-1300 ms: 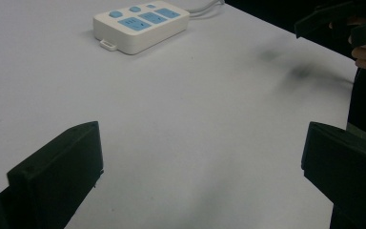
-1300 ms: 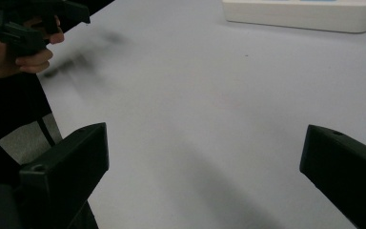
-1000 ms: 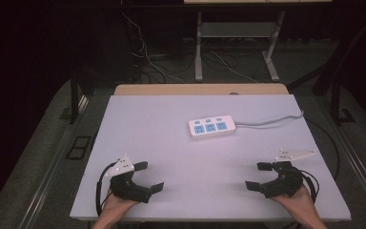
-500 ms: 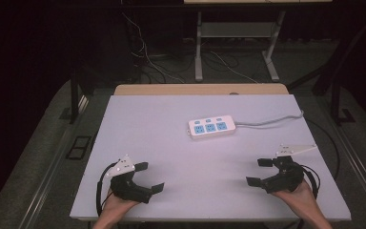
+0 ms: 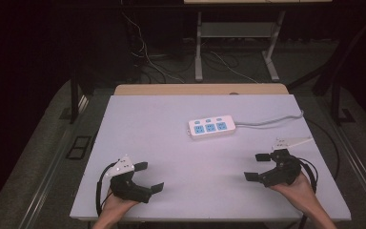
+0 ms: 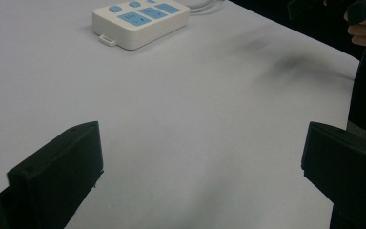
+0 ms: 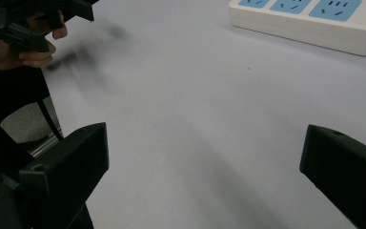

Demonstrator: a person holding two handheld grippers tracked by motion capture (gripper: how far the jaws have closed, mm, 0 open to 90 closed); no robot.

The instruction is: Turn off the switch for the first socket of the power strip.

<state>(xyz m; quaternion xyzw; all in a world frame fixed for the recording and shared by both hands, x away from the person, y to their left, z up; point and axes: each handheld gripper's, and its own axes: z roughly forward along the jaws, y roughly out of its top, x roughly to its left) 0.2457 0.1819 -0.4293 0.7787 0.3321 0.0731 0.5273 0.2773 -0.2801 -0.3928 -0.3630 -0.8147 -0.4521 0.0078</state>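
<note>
High view first: a white power strip [image 5: 211, 128] with three blue socket faces lies flat on the pale table [image 5: 171, 143], toward the far side and a little right of centre, its grey cord [image 5: 271, 122] running off to the right edge. Nearer than the strip and well apart from it, the left gripper [image 5: 148, 177] sits at the near left, jaws spread and holding nothing; the right gripper [image 5: 256, 166] sits near the strip's right end but closer to the person, jaws likewise spread and empty. Left gripper view: both black jaws stand wide apart over bare tabletop, and the strip [image 6: 140, 20] lies ahead, angled, with a small hanging tab at its near end. Right gripper view: the jaws are again wide, the strip's [image 7: 310, 21] long side wall lying ahead to the upper right, and the other hand [image 7: 16, 45] shows at the far left. The strip looks like a rigid, smooth plastic box, fairly light, though the stiff cord will likely drag and swing it; pinching across the two long side walls near the middle seems the surest hold.
</note>
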